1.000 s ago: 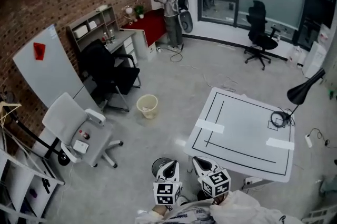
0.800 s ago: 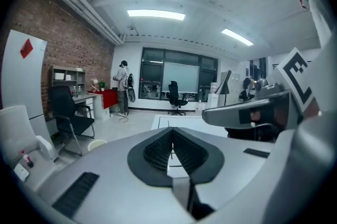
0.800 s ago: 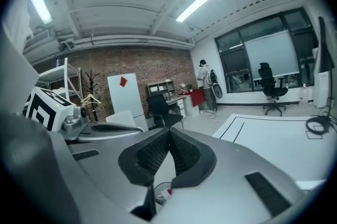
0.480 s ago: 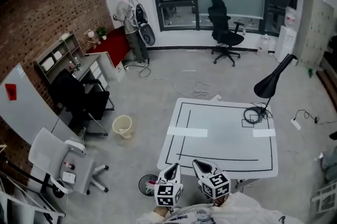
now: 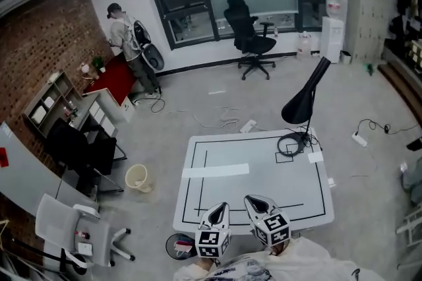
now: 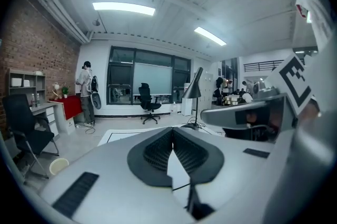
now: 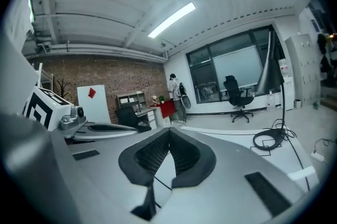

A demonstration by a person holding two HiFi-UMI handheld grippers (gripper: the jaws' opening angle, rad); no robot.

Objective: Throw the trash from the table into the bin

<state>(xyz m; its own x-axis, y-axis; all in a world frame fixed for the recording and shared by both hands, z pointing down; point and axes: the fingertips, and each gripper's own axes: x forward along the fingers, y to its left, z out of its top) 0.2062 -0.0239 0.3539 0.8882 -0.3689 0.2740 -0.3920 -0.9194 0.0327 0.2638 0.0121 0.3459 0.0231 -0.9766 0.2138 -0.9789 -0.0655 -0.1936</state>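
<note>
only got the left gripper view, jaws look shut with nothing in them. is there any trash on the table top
Observer: In the head view the table shows only white tape strips, black lines, and the lamp with its coiled cable. I can make out no loose trash.
Operator: and the right gripper
Observer: The right gripper has its jaws together, with nothing between them.
Operator: any bin besides the beige bin
Observer: Yes, a dark round bin stands on the floor by the table's near left corner, just left of the left gripper.
</note>
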